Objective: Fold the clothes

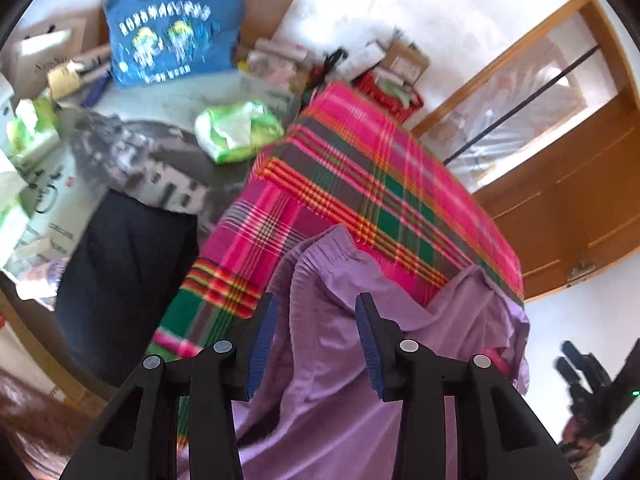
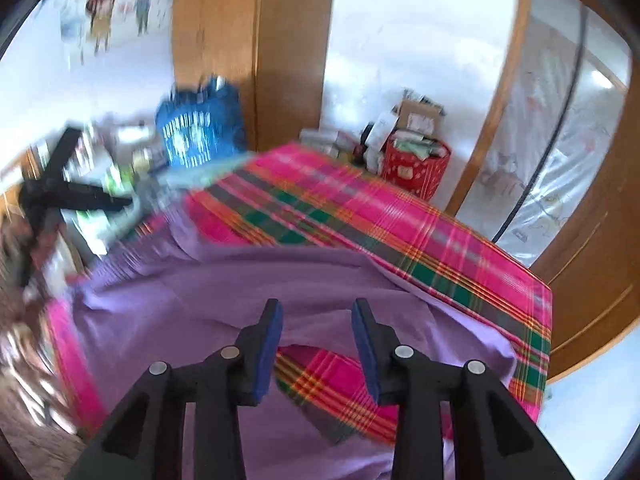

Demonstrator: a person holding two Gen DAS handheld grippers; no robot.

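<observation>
1. The purple garment (image 1: 320, 360) lies spread over the pink plaid cloth (image 1: 360, 168) on the table, its elastic waistband toward the far side in the left wrist view.
2. The left gripper (image 1: 316, 336) hangs above it, jaws apart, holding nothing.
3. The right gripper (image 2: 317, 340) also stands apart and empty above the purple fabric.
4. A blue bag (image 1: 172, 28) sits behind the table.

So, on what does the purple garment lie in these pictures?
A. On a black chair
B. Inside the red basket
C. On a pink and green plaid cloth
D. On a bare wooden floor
C: the purple garment is spread over the pink and green plaid cloth, which shows around it and through a gap in its folds in both views; the red basket stands apart, beyond the cloth.
</observation>
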